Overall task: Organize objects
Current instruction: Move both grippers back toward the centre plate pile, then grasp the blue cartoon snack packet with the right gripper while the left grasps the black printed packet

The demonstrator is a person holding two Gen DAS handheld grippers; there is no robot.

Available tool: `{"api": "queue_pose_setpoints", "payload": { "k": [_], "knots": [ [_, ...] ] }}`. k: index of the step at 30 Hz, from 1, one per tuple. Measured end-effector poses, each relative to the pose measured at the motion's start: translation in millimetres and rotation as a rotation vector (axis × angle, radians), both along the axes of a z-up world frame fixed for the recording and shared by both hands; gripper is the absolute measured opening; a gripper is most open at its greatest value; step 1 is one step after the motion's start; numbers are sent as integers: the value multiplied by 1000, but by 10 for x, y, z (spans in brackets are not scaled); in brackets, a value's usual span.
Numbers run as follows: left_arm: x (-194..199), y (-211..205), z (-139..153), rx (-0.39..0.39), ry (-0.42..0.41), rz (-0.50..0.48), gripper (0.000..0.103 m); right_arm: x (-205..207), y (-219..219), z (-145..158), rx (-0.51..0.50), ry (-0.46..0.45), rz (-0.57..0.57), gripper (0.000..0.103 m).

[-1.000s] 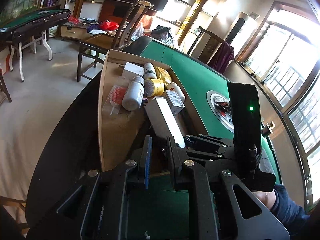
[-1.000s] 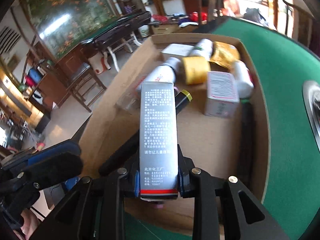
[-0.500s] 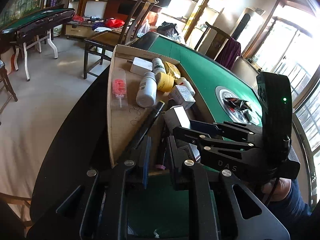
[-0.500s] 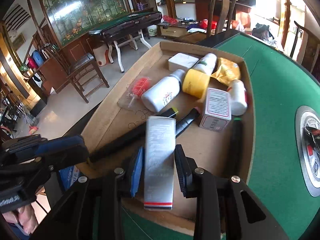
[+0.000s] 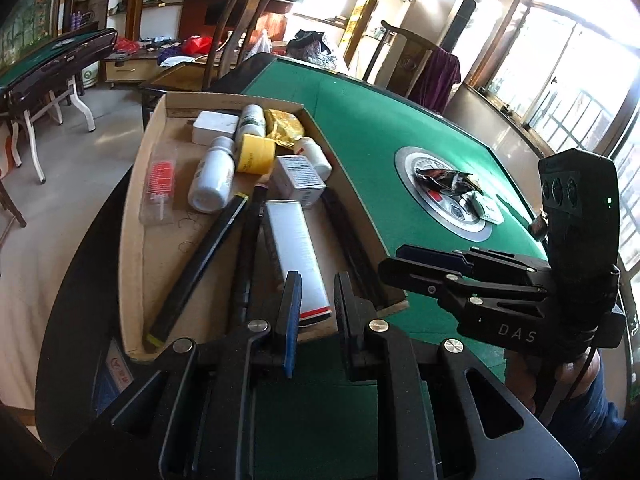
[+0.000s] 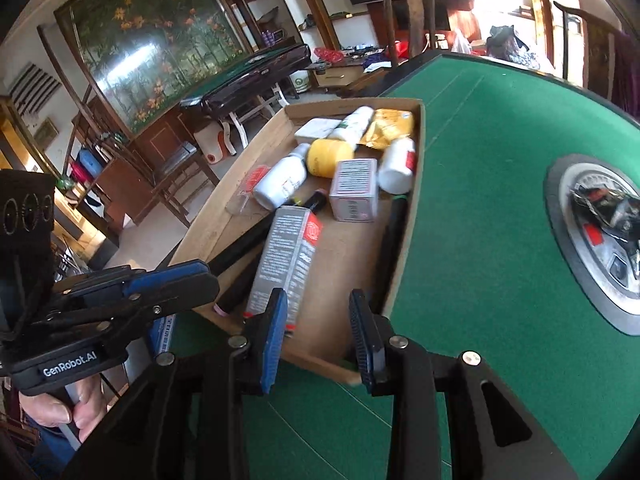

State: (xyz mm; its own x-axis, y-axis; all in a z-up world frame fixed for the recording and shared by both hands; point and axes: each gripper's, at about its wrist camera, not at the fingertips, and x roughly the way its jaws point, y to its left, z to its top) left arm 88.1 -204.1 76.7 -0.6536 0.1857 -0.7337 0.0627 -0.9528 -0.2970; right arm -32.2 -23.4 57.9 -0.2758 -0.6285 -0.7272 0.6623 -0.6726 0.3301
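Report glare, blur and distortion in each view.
Left wrist view: the windows are blown out white, straight lines bow from the fisheye, and the cardboard tray is sharp. Right wrist view: glare on the wall painting, and slight motion blur on the grey box.

Ahead of the two handheld grippers, a cardboard tray [image 5: 138, 184] holds three white bottles [image 5: 212, 178], three boxes [image 5: 298, 178], one yellow roll [image 5: 256, 154], one gold packet [image 5: 285, 128], one clear sachet [image 5: 159, 186] and what appear to be three dark pens [image 5: 200, 264].
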Motion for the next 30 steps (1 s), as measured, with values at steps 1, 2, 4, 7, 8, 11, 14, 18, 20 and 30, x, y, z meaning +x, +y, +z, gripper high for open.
{"api": "queue_pose_setpoints", "payload": {
  "k": [1,2,4,7,8,11,14,18,20,30],
  "knots": [
    [-24,84,11,-6,1,-17,15,-22,112,22,-3,5,-16,32],
    [-63,199,26,-13,2,-41,15,-52,235,45,-8,12,-33,32],
    [-127,407,32,-28,1,-81,24,-147,540,110,-20,33,-84,32],
    [-279,833,19,-55,13,-152,51,-425,1109,161,-51,34,-203,32],
    [-353,997,-4,-63,18,-175,53,-535,1305,172,-68,27,-248,32],
    [-615,1386,-113,-52,-5,-219,53,-930,1945,137,-69,16,-413,32],
    [-912,1704,-261,-65,-14,-213,53,-1247,2376,75,-42,21,-529,32],
    [-1240,1929,-511,-77,-22,-155,53,-1676,2729,-49,-55,-18,-597,32],
    [-1279,1937,-566,-82,-13,-135,53,-1828,2786,-105,-62,-41,-607,32],
    [-1275,1862,-619,-90,1,-137,53,-2159,2686,-415,-2,-147,-536,33]
  ]
}}
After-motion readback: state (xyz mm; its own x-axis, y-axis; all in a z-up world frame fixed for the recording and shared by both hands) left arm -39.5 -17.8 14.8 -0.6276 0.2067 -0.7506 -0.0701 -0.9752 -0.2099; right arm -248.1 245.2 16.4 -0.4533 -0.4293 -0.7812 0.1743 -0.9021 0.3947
